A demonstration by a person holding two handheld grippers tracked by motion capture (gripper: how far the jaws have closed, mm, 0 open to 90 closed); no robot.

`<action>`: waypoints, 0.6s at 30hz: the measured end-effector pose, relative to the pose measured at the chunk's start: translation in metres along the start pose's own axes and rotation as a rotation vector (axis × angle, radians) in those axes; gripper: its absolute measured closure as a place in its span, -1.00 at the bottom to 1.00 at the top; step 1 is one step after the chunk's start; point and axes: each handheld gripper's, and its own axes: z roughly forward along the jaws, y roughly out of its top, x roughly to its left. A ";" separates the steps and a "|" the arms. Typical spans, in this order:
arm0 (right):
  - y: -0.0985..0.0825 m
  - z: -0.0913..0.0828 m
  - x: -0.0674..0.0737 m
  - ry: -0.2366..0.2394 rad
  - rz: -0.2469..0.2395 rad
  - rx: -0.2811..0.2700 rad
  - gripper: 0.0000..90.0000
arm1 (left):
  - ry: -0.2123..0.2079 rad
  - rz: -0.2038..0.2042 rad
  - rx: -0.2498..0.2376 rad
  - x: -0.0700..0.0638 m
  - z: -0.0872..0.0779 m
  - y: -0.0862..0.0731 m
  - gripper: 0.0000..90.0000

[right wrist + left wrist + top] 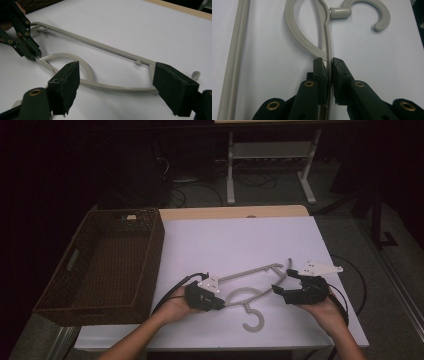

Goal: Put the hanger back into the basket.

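A beige plastic hanger [250, 271] lies flat on the white table top, its hook [252, 320] pointing toward the near edge. My left gripper [220, 302] is shut on the hanger's thin arm beside the neck loop; in the left gripper view the pads [322, 72] pinch that rod [327, 37] just below the loop. My right gripper [281, 281] is at the hanger's right end and stands open. In the right gripper view its jaws [120, 75] are spread wide on either side of the hanger's lower arm [112, 87], with no pad touching it. The left gripper [32, 56] shows farther off there.
A dark wicker basket [150, 250] stands on the left side of the table, close to the left hand. A wooden strip [235, 212] borders the table's far edge. Beyond it are a white metal frame [270, 165] and cables on the floor.
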 end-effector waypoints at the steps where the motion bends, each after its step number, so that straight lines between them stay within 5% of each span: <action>1: 0.000 -0.001 0.000 -0.003 0.002 -0.002 -0.54 | 0.002 -0.007 -0.005 0.000 -0.001 0.000 0.84; 18: 0.003 -0.013 -0.007 -0.053 0.019 -0.065 -0.55 | 0.033 -0.027 -0.101 -0.003 -0.032 0.012 0.84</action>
